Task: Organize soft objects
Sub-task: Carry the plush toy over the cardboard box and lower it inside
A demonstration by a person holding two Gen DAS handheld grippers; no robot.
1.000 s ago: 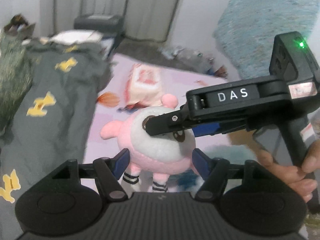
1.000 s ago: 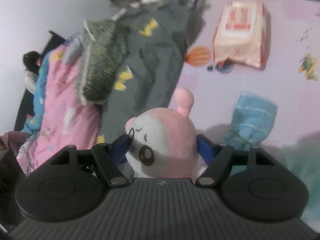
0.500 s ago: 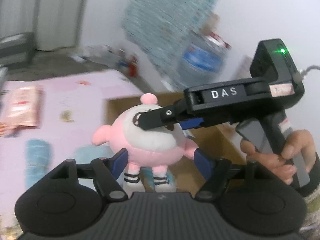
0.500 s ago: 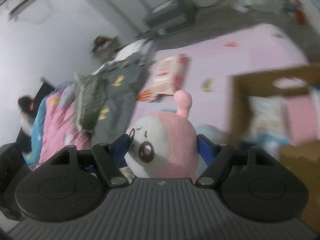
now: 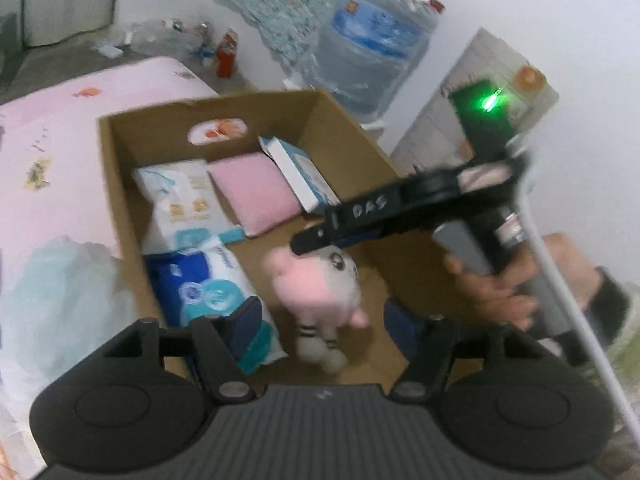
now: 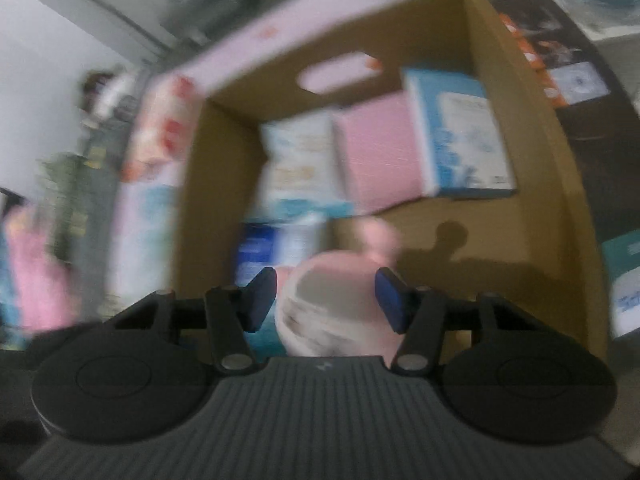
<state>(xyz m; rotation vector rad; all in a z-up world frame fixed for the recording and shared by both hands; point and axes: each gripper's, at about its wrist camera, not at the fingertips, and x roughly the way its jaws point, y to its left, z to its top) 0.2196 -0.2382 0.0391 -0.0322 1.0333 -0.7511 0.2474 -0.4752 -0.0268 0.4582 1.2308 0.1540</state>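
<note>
I see a brown cardboard box (image 5: 352, 136) beside a pink printed mat (image 5: 80, 152), a blue water jug (image 5: 372, 44) against the white wall. Packs and a pink cushion (image 5: 254, 196) fill its far end. The pink-and-white plush toy (image 5: 316, 284) hangs over the box floor. My right gripper (image 6: 326, 300) has just been closing, seemingly pinching it through the blur; my left gripper (image 5: 320, 320) stands half open around it, not touching.

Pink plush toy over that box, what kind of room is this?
Probably a bedroom at home: a pink printed bed sheet, a big blue water jug by the wall, and a brown cardboard box holding soft packs.
</note>
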